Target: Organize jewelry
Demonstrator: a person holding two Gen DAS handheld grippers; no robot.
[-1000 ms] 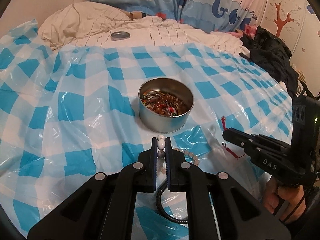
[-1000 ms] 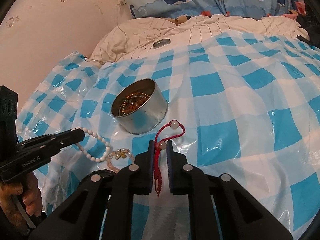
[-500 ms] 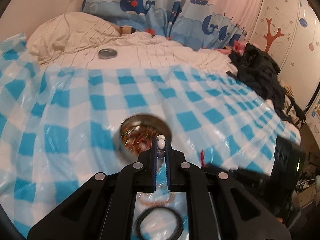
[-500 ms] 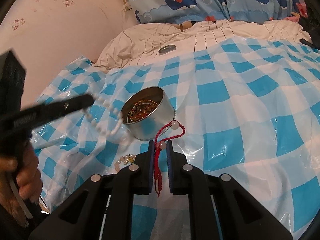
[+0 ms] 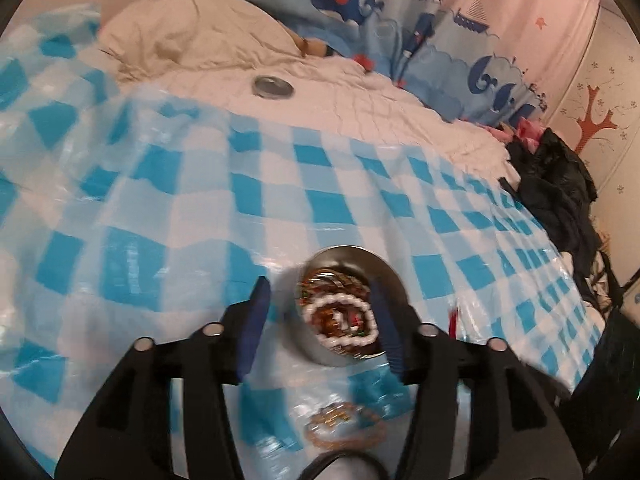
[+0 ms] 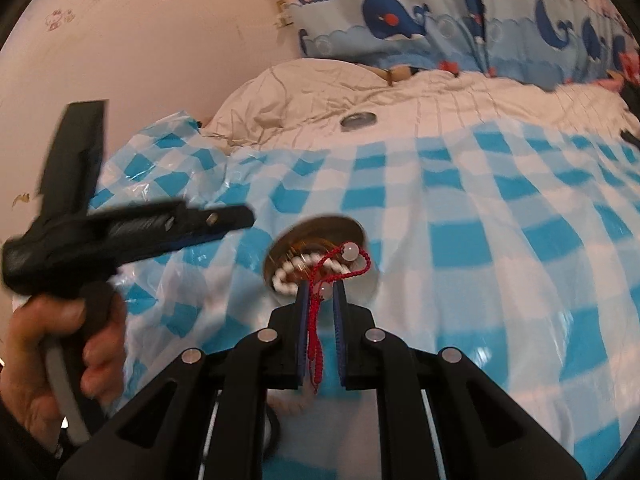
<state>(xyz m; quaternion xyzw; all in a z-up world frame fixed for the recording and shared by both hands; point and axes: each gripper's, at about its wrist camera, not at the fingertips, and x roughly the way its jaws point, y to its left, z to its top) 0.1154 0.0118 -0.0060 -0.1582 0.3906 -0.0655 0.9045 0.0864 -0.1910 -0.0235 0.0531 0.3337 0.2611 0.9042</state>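
Observation:
A round metal tin [image 5: 390,276] full of mixed jewelry sits on the blue checked plastic sheet [image 5: 168,216]. A white bead bracelet [image 5: 340,322] lies inside it on top; it also shows in the right wrist view [image 6: 290,278]. My left gripper [image 5: 320,316] is open and empty, held above the tin. My right gripper [image 6: 320,296] is shut on a red cord bracelet [image 6: 340,268] with pale beads, just in front of the tin [image 6: 316,228]. The left gripper [image 6: 216,220] shows at the left of the right wrist view.
A gold and pale bead bracelet [image 5: 344,426] and a black ring [image 5: 344,464] lie on the sheet near me. A tin lid [image 5: 273,87] rests on the white quilt beyond. Pillows and a whale-print curtain stand behind. Dark clothes [image 5: 556,196] lie at the right.
My left gripper rose over the tin, opened and let go of the white bead bracelet, which now lies in the tin. My right gripper moved closer to the tin with the red cord.

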